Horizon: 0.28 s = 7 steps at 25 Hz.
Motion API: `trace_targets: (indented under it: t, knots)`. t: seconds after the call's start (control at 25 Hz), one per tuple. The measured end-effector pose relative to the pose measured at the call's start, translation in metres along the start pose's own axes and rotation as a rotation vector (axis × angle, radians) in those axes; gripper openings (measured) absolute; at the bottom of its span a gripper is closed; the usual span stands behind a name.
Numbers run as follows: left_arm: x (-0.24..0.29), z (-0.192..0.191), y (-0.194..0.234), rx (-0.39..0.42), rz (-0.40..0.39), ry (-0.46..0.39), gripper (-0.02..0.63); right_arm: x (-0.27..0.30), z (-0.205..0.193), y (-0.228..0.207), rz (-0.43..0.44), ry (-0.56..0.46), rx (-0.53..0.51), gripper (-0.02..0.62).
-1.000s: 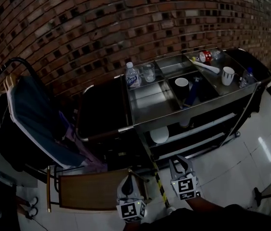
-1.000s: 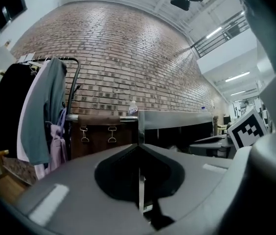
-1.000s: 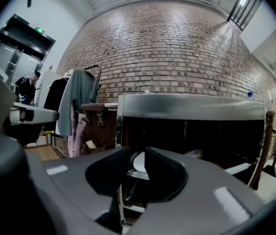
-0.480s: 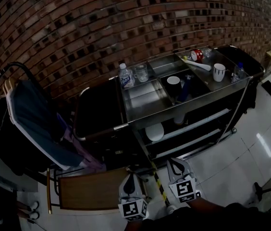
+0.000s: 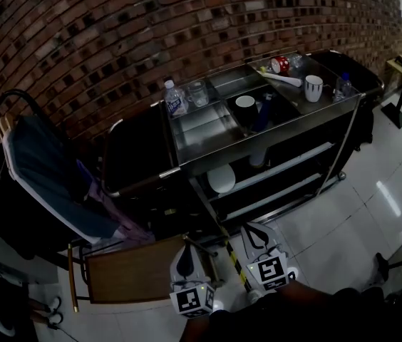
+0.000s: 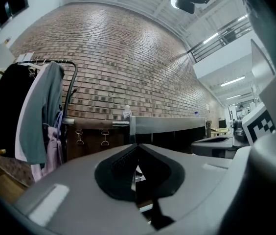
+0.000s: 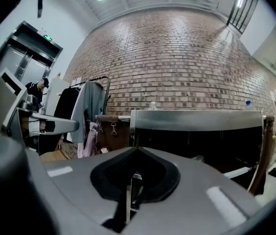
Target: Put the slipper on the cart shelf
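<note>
The steel cart (image 5: pixel 279 132) stands against the brick wall, with open shelves under its top. A white rounded thing (image 5: pixel 222 179) lies on its middle shelf; I cannot tell whether it is the slipper. Both grippers hang low in the head view, short of the cart. My left gripper (image 5: pixel 186 256) is shut and empty, as the left gripper view (image 6: pixel 137 150) confirms. My right gripper (image 5: pixel 254 234) is also shut with nothing between its jaws (image 7: pixel 136 152). Both point level at the cart's front (image 7: pixel 196 120).
A clothes rack with hanging garments (image 5: pixel 44 169) stands at the left, and a wooden board (image 5: pixel 130 271) lies below it. A water bottle (image 5: pixel 174 98), a glass (image 5: pixel 199 93) and mugs (image 5: pixel 313 87) sit in the cart's top trays. A yellow-black striped strip (image 5: pixel 235 266) runs between the grippers.
The right gripper's jaws have closed on nothing. The cart has slid up and left in the head view, while both grippers stay near the bottom edge.
</note>
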<state>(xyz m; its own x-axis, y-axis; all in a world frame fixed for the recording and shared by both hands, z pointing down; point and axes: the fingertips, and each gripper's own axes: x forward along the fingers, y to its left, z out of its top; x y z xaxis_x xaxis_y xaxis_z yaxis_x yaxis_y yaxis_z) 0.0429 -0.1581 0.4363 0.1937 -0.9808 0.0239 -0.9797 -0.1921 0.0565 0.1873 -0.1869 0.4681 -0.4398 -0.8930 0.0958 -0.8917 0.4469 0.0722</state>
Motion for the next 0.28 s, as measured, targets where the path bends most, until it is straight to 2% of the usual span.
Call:
trace_targets:
  t: [0.28]
  knots:
    - [-0.004,0.005,-0.006,0.014,-0.002,-0.011,0.017,-0.006,0.014,0.004,0.01,-0.04,-0.03,0.002]
